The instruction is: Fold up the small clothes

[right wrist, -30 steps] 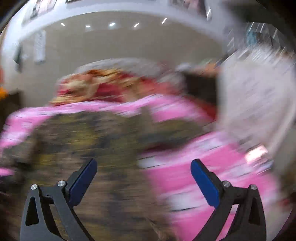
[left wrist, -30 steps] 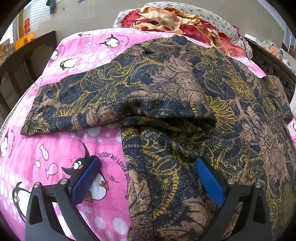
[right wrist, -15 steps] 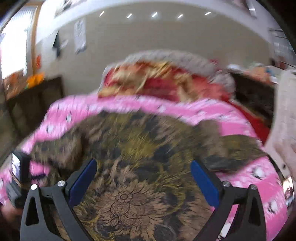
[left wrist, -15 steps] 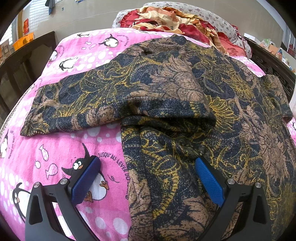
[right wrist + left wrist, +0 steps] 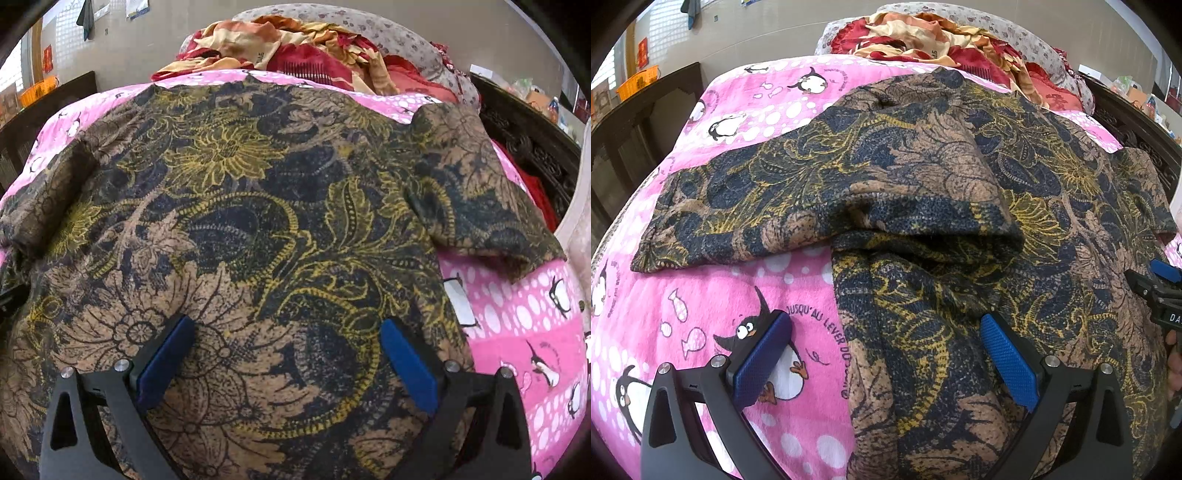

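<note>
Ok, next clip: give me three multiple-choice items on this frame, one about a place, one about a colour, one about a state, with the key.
1. Where does the left sleeve of the patterned shirt lie?
A. spread out flat on the blanket
B. tucked under the body
C. hanging off the bed

2. What colour is the penguin blanket under the shirt?
A. green
B. pink
C. white

3. How do the jaws of the right gripper stand?
A. shut on the hem
B. shut on a sleeve
C. open, holding nothing

Key:
1 A, the sleeve stretches sideways across the blanket in the left wrist view.
2 B, pink with white dots and penguins shows around the shirt.
3 C, both blue pads stand wide apart over the shirt's body, with no cloth between them; the left gripper is open too.
</note>
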A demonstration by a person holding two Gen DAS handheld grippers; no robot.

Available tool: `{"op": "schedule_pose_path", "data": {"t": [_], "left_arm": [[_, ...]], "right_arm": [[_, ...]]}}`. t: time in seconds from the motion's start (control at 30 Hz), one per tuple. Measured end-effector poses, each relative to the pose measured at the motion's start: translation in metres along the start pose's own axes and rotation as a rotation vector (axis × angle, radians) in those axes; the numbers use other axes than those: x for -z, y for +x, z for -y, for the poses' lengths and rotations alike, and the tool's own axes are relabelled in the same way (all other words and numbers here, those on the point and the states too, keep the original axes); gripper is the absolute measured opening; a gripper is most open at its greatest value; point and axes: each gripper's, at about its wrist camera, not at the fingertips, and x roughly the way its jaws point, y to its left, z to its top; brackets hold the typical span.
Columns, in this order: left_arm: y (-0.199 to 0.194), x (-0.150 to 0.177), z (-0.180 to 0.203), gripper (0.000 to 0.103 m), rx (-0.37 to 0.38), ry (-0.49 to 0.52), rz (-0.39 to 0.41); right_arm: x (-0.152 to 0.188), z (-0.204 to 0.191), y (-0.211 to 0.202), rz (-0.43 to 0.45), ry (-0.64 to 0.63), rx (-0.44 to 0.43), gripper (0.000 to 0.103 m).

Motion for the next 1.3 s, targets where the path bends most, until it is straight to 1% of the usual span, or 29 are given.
{"op": "schedule_pose_path", "data": {"t": [0.13, 0.33, 0.5, 1.0, 1.3], "left_arm": [[0.0004, -0.0008, -0.0006, 0.087, 0.001, -0.001, -0.002], [0.0000, -0.0001, 0.0000, 0.087, -0.002, 0.001, 0.000], [0.0003, -0.0007, -0.0001, 0.087, -0.002, 0.001, -0.001], [0.0008, -0.0014, -0.0008, 0.087, -0.001, 0.000, -0.001], [0.0018, -0.0022, -0.0006, 0.087, -0.003, 0.002, 0.000]], "right_arm": [[0.0000, 0.0043, 0.0008, -0.006, 0.015, -0.020, 0.103], [-0.0057, 0.0001, -0.0002, -0.017, 0.003, 0.001, 0.103], [-0.0064, 0.0021, 0.0024, -0.016, 0.013, -0.010, 0.103], [-0.0055, 0.0023, 0.0023, -0.009, 0.016, -0.007, 0.103], [-0.0058, -0.0010, 0.0026, -0.009, 0.009, 0.015, 0.103]]}}
